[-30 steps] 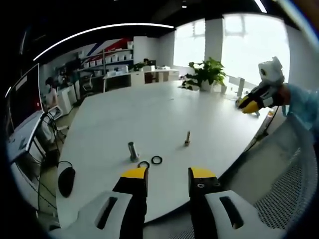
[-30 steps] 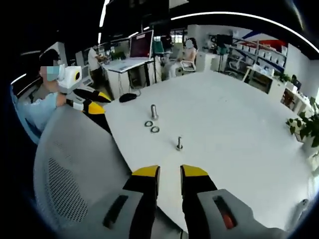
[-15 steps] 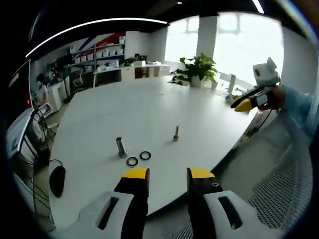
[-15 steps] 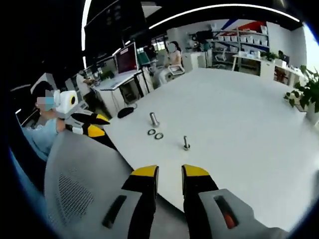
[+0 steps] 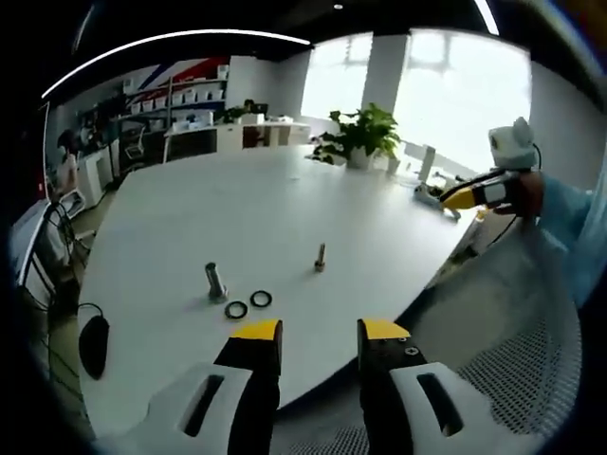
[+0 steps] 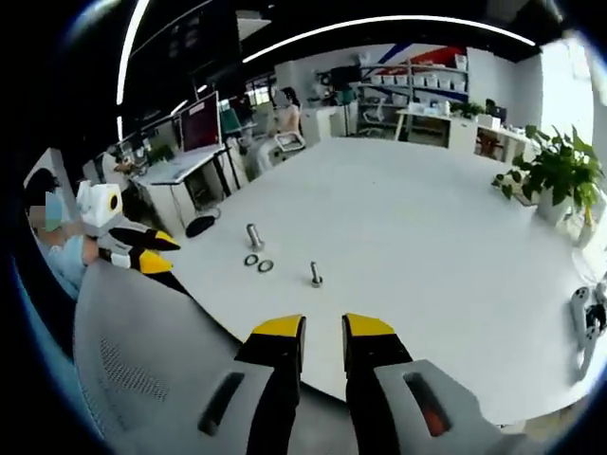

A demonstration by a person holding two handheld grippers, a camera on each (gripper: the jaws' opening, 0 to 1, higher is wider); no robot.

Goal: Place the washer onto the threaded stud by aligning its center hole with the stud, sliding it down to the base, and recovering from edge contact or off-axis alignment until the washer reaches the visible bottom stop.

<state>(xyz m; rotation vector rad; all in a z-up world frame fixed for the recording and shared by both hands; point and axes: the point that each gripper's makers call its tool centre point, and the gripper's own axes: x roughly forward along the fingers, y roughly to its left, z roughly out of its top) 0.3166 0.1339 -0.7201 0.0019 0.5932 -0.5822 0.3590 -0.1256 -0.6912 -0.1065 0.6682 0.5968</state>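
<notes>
Two black washers [image 5: 248,304] lie side by side on the white table [image 5: 275,218], next to a stubby metal cylinder [image 5: 215,282]. A thin threaded stud [image 5: 321,257] stands upright to their right. My left gripper [image 5: 317,334] is open and empty, held back from the table's near edge. In the right gripper view the washers [image 6: 258,263], the cylinder [image 6: 254,236] and the stud [image 6: 316,274] sit ahead of my right gripper [image 6: 322,332], which is open and empty. The right gripper [image 5: 465,196] enters the left gripper view from the right, the left gripper [image 6: 142,251] the right gripper view from the left.
A grey mesh chair back [image 5: 512,341] stands between the grippers and the table edge [image 6: 123,351]. A black mouse [image 5: 94,346] lies at the table's left end. A potted plant [image 5: 358,133] stands at the far side. Desks, shelves and a seated person [image 6: 285,118] are beyond.
Both cameras have swung and pulled back a little, so the stud, washers and cylinder sit smaller and shifted left in each view. The parts on the table have not moved.
</notes>
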